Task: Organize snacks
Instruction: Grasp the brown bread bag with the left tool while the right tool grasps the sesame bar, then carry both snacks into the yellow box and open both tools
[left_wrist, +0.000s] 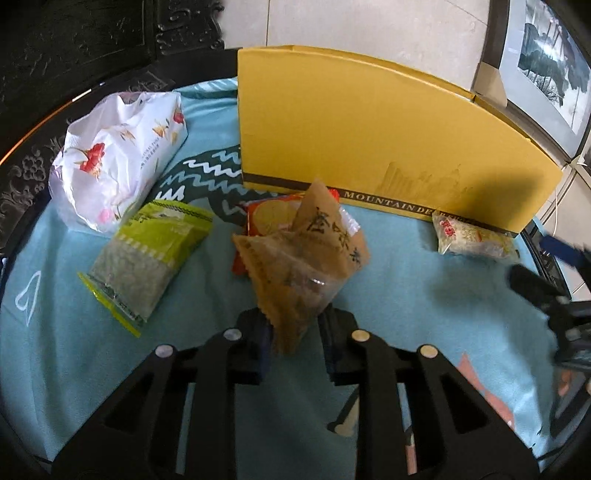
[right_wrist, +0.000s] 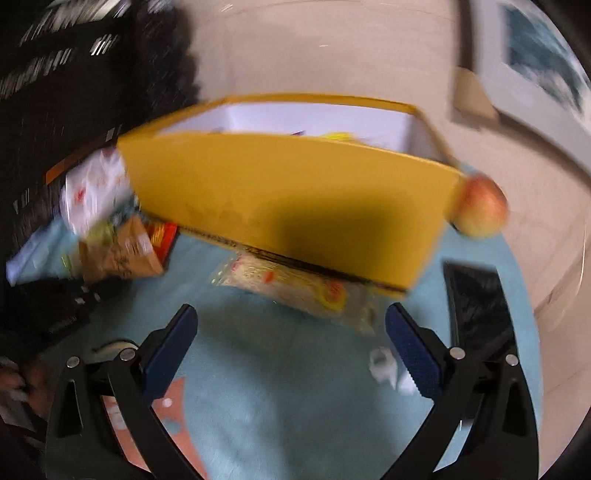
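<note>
Yellow box — light-blue cloth with white zigzags — green packet, brown packet.

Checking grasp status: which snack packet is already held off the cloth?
The brown packet, pinched in the left gripper. The green, red and pale packets lie flat.

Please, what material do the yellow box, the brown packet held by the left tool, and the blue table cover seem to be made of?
Yellow box: likely cardboard, matte; flat folded panels, white inside in the right wrist view.
Brown packet: probably plastic film with a paper-like look; a glossy clear patch, crinkles and a zigzag sealed edge.
Table cover: seems soft cloth; dull, slightly fuzzy surface with printed shapes.
</note>
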